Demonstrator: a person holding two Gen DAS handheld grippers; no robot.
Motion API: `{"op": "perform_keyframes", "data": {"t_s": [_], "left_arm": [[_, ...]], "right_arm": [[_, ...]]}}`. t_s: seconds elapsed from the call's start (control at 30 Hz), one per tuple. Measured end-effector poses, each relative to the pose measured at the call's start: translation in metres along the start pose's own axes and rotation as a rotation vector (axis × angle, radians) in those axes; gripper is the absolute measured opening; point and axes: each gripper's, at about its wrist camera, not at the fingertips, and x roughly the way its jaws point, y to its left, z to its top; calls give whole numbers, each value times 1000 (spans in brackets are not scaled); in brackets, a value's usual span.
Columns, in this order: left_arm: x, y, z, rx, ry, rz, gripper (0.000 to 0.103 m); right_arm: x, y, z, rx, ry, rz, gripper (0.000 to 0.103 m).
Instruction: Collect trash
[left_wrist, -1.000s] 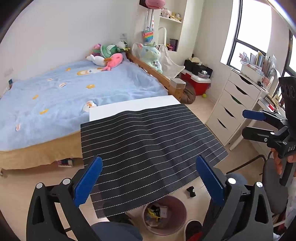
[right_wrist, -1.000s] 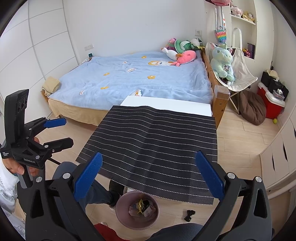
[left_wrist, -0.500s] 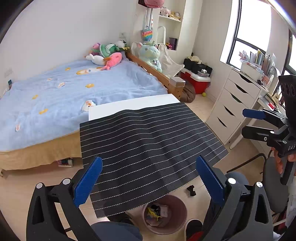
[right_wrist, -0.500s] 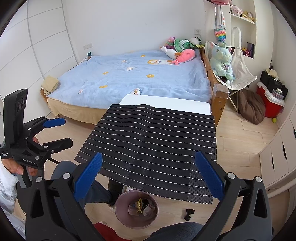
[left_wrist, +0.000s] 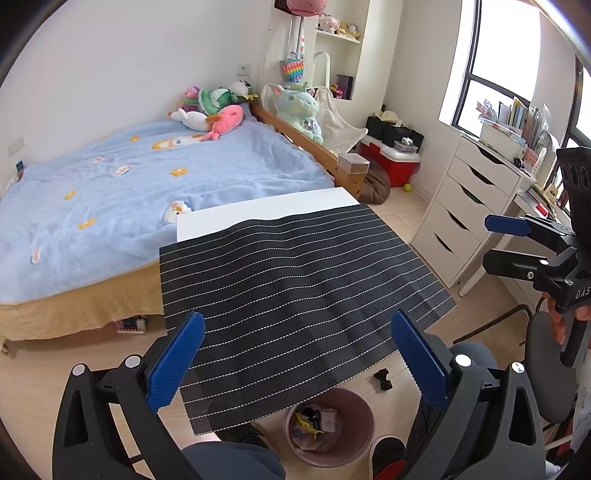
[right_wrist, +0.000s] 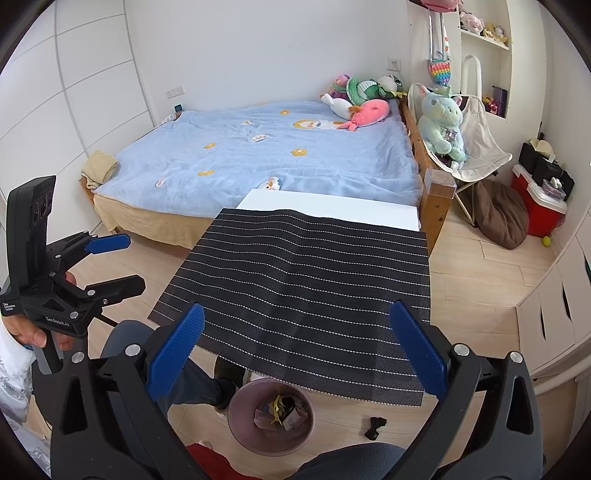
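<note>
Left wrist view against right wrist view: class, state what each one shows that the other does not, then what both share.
Only the left wrist view shows the window, the desk shelf of books and the right gripper, held open at the right edge.

Only the right wrist view shows the panelled wall, the folded beige cloth at the bed corner and the left gripper, open at the left edge.

Both share the striped mat on the white table, the pink bin holding trash, the small black object on the floor, and the blue bed.

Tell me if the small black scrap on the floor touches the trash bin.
Apart. The right wrist view shows bare floor between the black scrap and the bin.
</note>
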Motion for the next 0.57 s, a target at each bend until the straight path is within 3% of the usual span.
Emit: {"op": "perform_keyframes", "data": {"t_s": [0.57], "left_arm": [[-3,-3,0,33,-12,18,97]], "right_arm": [[-3,-2,4,-1,0,-4,99]]}}
